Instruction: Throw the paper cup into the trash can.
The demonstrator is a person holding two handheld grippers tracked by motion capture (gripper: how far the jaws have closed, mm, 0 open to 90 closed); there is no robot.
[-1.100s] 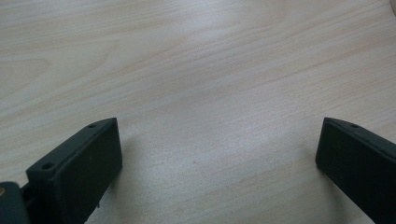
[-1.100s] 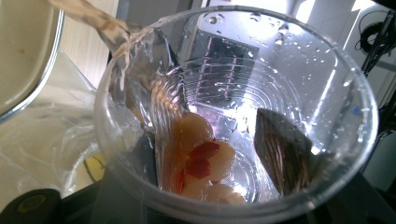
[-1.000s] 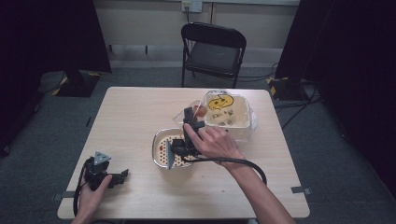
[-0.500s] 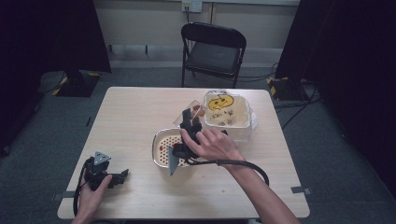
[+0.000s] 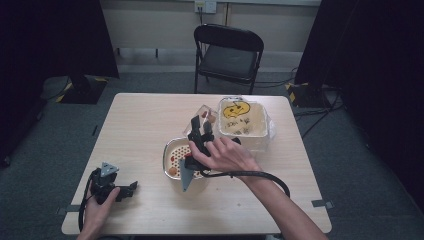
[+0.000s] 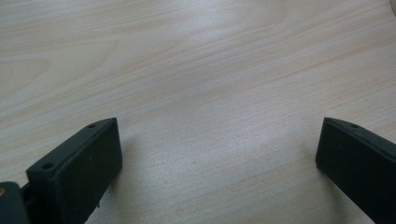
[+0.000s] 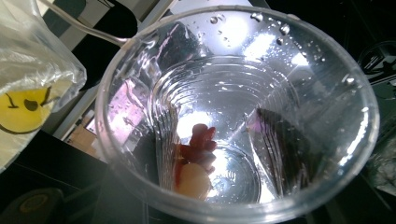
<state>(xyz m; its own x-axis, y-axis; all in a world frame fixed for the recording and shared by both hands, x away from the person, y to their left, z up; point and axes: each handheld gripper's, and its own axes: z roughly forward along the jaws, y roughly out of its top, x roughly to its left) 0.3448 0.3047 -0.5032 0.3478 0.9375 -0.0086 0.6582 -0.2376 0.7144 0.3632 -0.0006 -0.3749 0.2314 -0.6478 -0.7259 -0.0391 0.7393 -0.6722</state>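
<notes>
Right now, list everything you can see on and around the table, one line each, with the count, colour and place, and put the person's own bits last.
Table: one, light wood, centre of the high view.
Strainer bowl: one, pale with a holed base and reddish bits inside, middle of the table.
Clear plastic cup: one, transparent and wet, red and pale pieces at its bottom, held tilted above the strainer bowl.
Tub in a clear bag: one, cream with a yellow smiley face, far right of the table.
Folding chair: one, black, beyond the table's far edge.
Left gripper: one, black, near left corner of the table, fingers wide apart.
Right gripper: one, black, holding the cup.
Hands: two, left, right.
</notes>
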